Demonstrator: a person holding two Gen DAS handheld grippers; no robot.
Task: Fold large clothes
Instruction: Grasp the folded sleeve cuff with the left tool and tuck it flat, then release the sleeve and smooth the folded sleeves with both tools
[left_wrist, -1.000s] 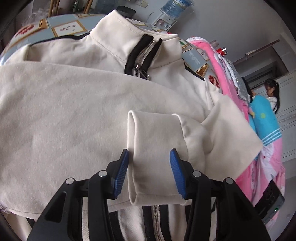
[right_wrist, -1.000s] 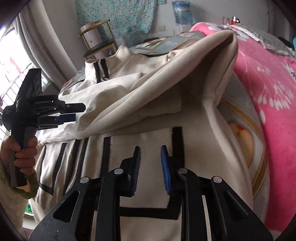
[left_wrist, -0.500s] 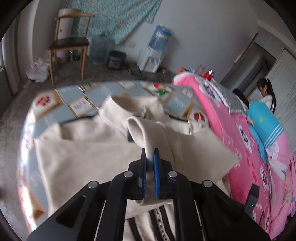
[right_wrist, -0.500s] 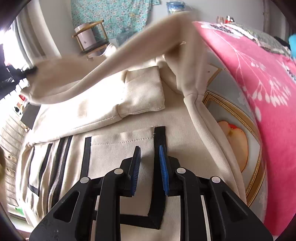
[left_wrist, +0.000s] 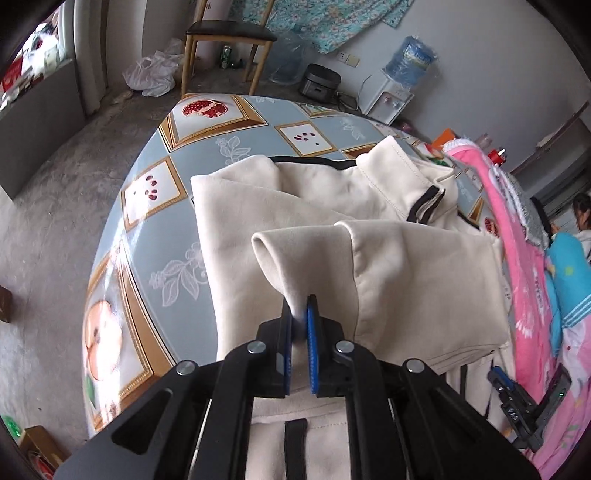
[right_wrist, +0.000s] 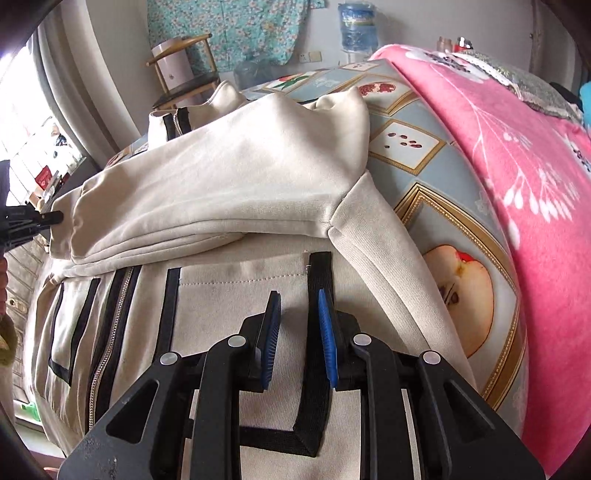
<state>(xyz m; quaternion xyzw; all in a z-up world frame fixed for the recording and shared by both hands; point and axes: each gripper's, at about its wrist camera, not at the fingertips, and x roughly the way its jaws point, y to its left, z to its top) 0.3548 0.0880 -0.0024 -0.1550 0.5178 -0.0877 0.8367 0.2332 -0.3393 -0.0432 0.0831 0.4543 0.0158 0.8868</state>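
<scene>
Through your left wrist camera, your left gripper (left_wrist: 300, 314) has its blue-padded jaws pressed together on the cuff end of the cream jacket sleeve (left_wrist: 306, 254); the fabric bunches into a narrow pinch between the pads and fans out above them into a loose, lifted fold. The sleeve runs from that pinch across the chest of the cream zip-up jacket with black trim (left_wrist: 424, 266), which lies spread on the table covered in a blue-grey oilcloth printed with framed fruit pictures (left_wrist: 192, 155). The jacket's stand-up collar (left_wrist: 402, 170) sits at the far side, and a black strip of its front shows just below the gripper's body. A pink floral blanket (left_wrist: 517, 258) lies along the right edge of the table, touching the jacket's side. At the lower right you can glimpse the dark body of your other tool.

Through your right wrist camera, your right gripper (right_wrist: 299, 325) hangs over the lower front of the jacket with its jaws a little apart. Nothing sits between the pads; whether the tips touch the cloth beneath them you cannot tell. A black trim band (right_wrist: 320, 269) on the jacket front runs under the right-hand pad. Farther off, the sleeve lies stretched leftward across the jacket, and its end meets the dark tip of your left gripper at the left edge of the view. The silver zipper (right_wrist: 110, 325) runs down the jacket front at the left.
</scene>
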